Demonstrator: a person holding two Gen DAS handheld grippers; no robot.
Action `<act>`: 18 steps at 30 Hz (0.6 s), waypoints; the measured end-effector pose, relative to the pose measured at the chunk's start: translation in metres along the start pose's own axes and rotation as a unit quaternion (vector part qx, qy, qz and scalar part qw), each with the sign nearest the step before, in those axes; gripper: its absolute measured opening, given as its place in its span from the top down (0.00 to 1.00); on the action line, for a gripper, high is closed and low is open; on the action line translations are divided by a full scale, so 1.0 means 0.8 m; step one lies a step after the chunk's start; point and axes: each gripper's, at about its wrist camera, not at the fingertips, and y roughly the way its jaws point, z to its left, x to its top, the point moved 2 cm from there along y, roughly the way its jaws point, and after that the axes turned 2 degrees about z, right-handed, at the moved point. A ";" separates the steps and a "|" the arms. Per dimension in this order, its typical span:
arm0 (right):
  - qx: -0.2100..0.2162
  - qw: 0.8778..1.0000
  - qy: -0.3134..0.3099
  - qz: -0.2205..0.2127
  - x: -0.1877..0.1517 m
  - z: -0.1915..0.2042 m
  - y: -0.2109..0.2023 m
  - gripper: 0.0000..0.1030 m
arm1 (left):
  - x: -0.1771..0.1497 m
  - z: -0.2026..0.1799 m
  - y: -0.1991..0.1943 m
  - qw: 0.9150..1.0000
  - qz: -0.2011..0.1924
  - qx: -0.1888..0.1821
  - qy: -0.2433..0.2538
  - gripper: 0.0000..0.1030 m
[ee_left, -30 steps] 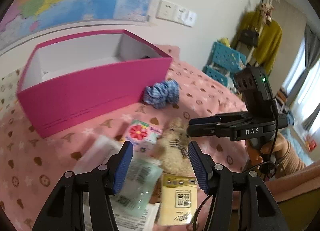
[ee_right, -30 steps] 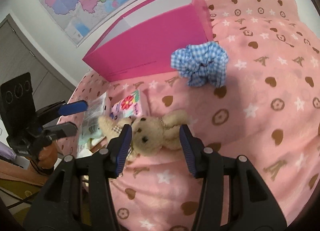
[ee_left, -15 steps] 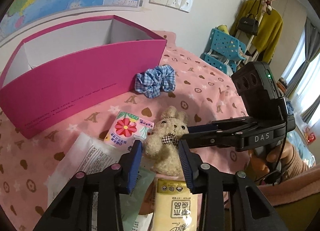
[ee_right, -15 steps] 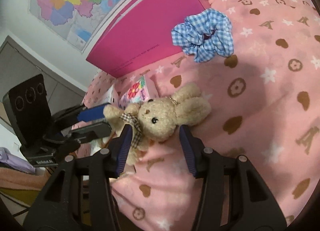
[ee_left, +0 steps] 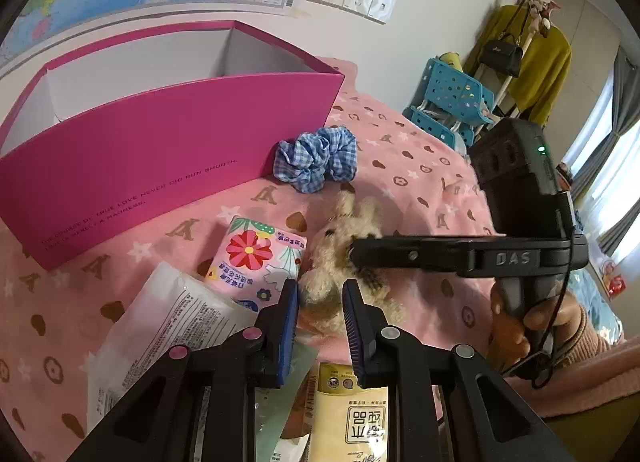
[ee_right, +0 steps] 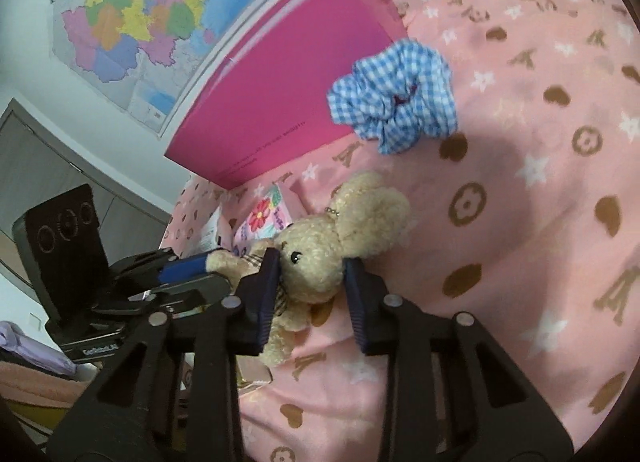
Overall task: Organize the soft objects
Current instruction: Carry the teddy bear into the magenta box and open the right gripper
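1. The plush bunny (ee_right: 320, 262) is lying on the pink bed (ee_right: 540, 222), in front of the magenta box (ee_left: 160, 150).
2. The right gripper (ee_right: 310, 278) jaws, having just been closing, are squeezing its head.
3. The left gripper (ee_left: 320, 314) jaws are pinching its lower body.
4. It is looking light and squashy, likely sagging; the firm torso is seeming the safest hold.
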 end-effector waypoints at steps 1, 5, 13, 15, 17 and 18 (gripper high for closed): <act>0.001 1.000 -0.002 -0.004 0.002 0.002 -0.005 0.67 | 0.000 -0.001 -0.001 1.000 -0.001 -0.003 0.001 0.79; -0.007 0.999 -0.031 -0.023 0.013 0.016 -0.026 0.68 | 0.004 -0.009 -0.009 1.000 -0.014 -0.009 0.007 0.77; -0.012 0.994 -0.093 -0.054 0.053 0.055 -0.048 0.68 | 0.031 -0.011 -0.032 0.998 -0.054 -0.018 0.008 0.77; -0.014 0.992 -0.109 -0.062 0.066 0.065 -0.050 0.68 | 0.042 -0.009 -0.039 0.998 -0.064 -0.015 0.008 0.77; -0.014 0.989 -0.126 -0.071 0.084 0.076 -0.051 0.68 | 0.058 -0.006 -0.047 0.997 -0.078 -0.010 0.009 0.77; -0.014 0.988 -0.133 -0.074 0.093 0.079 -0.052 0.68 | 0.067 -0.004 -0.052 0.996 -0.083 -0.008 0.009 0.77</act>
